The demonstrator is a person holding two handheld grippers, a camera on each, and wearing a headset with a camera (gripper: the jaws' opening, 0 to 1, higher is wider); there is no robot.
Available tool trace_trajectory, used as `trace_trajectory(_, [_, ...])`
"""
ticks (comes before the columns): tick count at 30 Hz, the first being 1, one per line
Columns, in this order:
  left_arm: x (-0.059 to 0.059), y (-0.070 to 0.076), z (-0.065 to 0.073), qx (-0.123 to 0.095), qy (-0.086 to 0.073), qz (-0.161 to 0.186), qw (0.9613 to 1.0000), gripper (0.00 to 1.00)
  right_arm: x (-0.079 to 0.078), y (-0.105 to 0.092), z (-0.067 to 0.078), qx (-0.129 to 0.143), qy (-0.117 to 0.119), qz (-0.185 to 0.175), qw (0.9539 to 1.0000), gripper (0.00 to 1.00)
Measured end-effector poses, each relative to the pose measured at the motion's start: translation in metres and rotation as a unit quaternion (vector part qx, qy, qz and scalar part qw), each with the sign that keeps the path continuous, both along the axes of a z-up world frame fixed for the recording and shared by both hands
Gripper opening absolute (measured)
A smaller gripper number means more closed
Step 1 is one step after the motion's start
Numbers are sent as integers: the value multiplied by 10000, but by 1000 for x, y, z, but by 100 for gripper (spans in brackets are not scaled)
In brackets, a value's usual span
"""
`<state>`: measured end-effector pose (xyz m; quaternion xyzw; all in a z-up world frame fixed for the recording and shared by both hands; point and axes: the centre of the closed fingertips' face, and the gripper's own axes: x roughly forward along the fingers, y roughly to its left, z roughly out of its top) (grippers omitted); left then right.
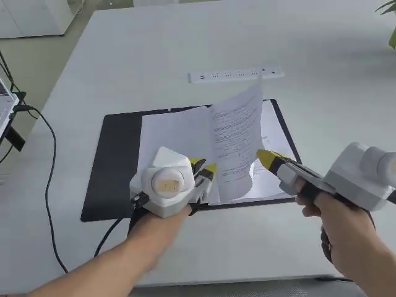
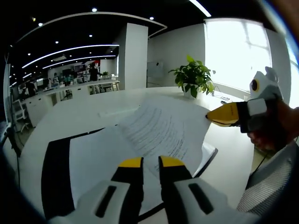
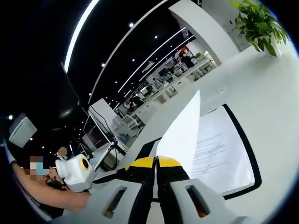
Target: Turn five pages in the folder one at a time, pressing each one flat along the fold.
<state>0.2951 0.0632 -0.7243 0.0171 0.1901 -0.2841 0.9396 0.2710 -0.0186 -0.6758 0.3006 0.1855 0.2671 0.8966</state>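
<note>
Black covers spread flat, the folder point(image 1: 114, 167) lies open on the white table point(image 1: 154, 49), just this side of a power strip point(image 1: 235, 75). One printed page point(image 1: 238, 139) stands up over the fold, bowed, midway between the right-hand stack and the left. The right gripper point(image 1: 267, 158) has its jaws clenched on that page's free edge; in the right gripper view the paper rises straight from between the yellow tips. The left gripper point(image 1: 204, 169) sits low at the near end of the fold, jaws drawn close with only a narrow slit between them and nothing in it. From here the likeliest trouble is the page itself. Held by one thin edge and bowed, it may kink if carried across too fast, or tear at the binding if pulled away from the fold rather than over it. Letting go too soon would probably let it flop back to the right. The left gripper also lies in the landing path, so the page could drape over it instead of lying flat.
</note>
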Motion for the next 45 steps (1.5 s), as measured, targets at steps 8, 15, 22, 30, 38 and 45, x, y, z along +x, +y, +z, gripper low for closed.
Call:
trace_trajectory(8, [-6, 32, 9, -14, -10, 208, 9998, 13, -1, 29, 9, -54, -106, 231, 9997, 0])
trace_trajectory(15, [-11, 54, 18, -61, -57, 333, 9994, 12, -2, 56, 10, -143, -104, 494, 9986, 0])
trace_trajectory(22, [-13, 80, 25, -81, -107, 528, 9985, 14, -1, 82, 8, -210, -106, 811, 9964, 0])
trace_trajectory(30, [-14, 109, 30, -53, -154, 738, 9971, 14, 0, 113, 5, -276, -93, 1088, 9936, 0])
trace_trajectory(38, [-17, 131, 31, -84, -153, 918, 9956, 14, 0, 137, -7, -382, 10, 1318, 9905, 0])
trace_trajectory(45, [-22, 148, 29, -94, -113, 1068, 9942, 14, -3, 155, -21, -484, 146, 1524, 9870, 0])
